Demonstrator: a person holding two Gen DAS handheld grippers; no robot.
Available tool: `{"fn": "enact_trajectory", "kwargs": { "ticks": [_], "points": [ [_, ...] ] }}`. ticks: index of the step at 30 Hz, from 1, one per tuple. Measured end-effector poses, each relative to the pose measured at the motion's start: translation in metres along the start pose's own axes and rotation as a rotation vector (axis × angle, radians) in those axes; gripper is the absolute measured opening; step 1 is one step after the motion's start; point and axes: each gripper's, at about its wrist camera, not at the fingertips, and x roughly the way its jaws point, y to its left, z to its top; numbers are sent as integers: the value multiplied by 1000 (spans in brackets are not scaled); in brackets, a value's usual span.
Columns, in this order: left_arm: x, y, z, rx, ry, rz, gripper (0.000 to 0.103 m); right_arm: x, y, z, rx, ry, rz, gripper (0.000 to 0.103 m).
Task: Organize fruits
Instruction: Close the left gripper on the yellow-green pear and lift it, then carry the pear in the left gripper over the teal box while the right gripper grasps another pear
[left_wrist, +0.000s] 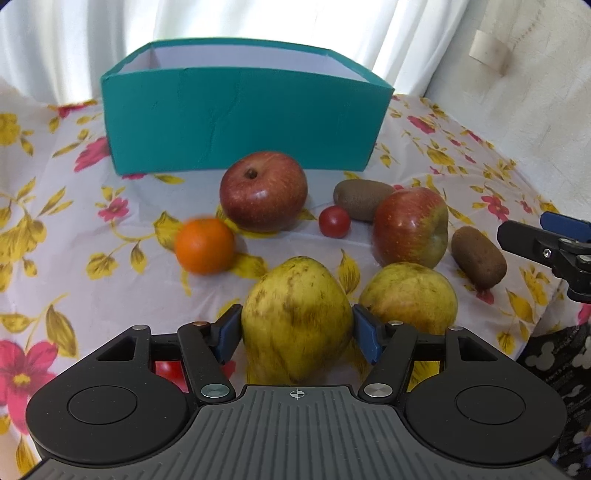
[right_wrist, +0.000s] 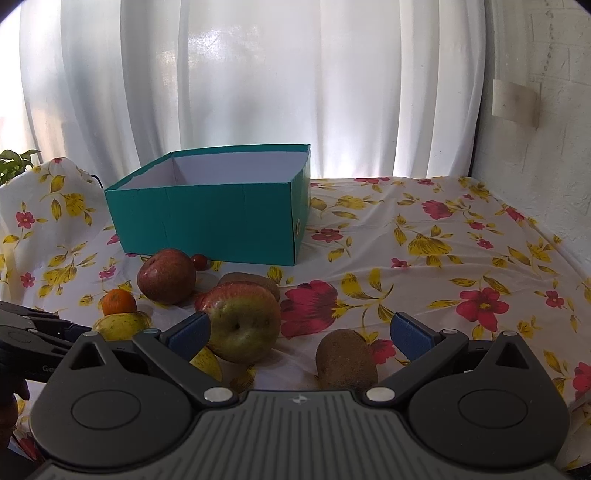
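My left gripper (left_wrist: 297, 325) is shut on a yellow-green pear (left_wrist: 295, 317), its blue pads against both sides. A second pear (left_wrist: 410, 295) lies just right of it. Beyond are two red apples (left_wrist: 263, 190) (left_wrist: 410, 225), an orange (left_wrist: 204, 244), a cherry tomato (left_wrist: 334, 220) and two kiwis (left_wrist: 362, 198) (left_wrist: 478, 256). The teal box (left_wrist: 243, 122) stands open at the back. My right gripper (right_wrist: 301, 332) is open over the table, with a kiwi (right_wrist: 345, 358) and a red-green apple (right_wrist: 242, 325) between its pads.
The flowered tablecloth (right_wrist: 443, 258) covers the table, with its edge at the right. White curtains (right_wrist: 258, 81) hang behind the box. The right gripper's finger (left_wrist: 532, 236) shows at the right edge of the left wrist view. A plant leaf (right_wrist: 14, 162) is far left.
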Motion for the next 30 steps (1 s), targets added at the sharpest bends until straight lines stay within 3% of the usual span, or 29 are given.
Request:
{"fn": "enact_trajectory", "kwargs": {
  "ticks": [16,24,30],
  "points": [
    [-36,4,12,-32,-41,44,68,5,9,-3,-14,21,43,103],
    [-53,4,40,-45,-84,69,68,1,32,-6,-92,11,143,103],
    [-59,6,55,-46,-98,97,68,14,54,-12,-142,67,229,103]
  ]
}}
